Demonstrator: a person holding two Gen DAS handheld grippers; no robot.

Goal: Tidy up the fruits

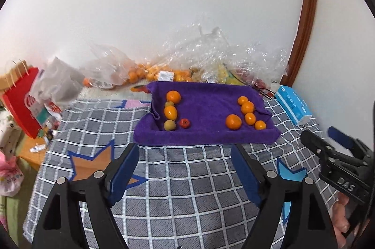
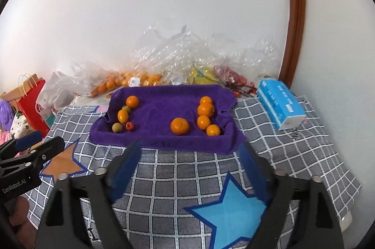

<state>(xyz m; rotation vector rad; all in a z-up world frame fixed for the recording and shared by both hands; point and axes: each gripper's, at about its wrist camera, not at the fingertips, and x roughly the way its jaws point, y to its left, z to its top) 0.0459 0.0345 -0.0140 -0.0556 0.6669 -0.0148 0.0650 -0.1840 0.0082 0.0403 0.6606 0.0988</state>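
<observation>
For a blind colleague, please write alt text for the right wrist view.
A purple towel on a checked cloth holds two fruit groups: mixed fruits left, oranges right. The open right gripper is in front; the left gripper is at the left edge.

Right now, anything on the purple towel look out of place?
One orange sits alone mid-towel, apart from the tidy row of oranges on the right. The left row mixes oranges with a small red fruit and greenish ones. Both grippers hang open, short of the purple towel.
</observation>
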